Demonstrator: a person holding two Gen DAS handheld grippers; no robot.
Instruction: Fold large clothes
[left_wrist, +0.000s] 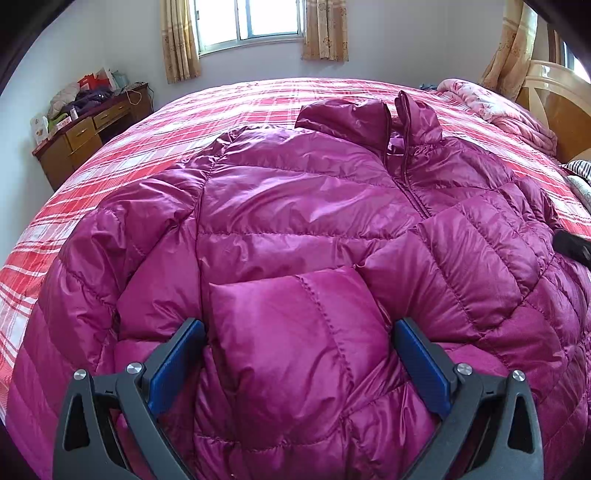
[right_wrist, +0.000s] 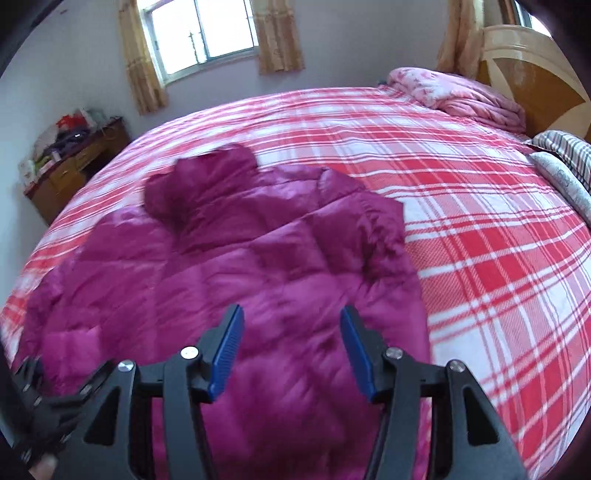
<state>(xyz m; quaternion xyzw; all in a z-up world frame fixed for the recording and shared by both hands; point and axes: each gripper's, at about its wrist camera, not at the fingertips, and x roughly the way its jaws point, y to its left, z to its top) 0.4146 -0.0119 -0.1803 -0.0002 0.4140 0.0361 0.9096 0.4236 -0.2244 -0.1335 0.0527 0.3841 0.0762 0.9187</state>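
In the left wrist view the left gripper (left_wrist: 299, 345) gapes wide around a sleeve cuff (left_wrist: 291, 317) folded onto the magenta puffer jacket (left_wrist: 295, 206) mid-frame, while the blurred right wrist view shows the right gripper (right_wrist: 291, 334) wide and empty over the jacket's lower-centre, body folds seemingly remaining.

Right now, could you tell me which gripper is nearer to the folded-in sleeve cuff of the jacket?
Left. The left gripper stands open astride the sleeve cuff; the right gripper, also open, hovers over the jacket body, off to the cuff's right.
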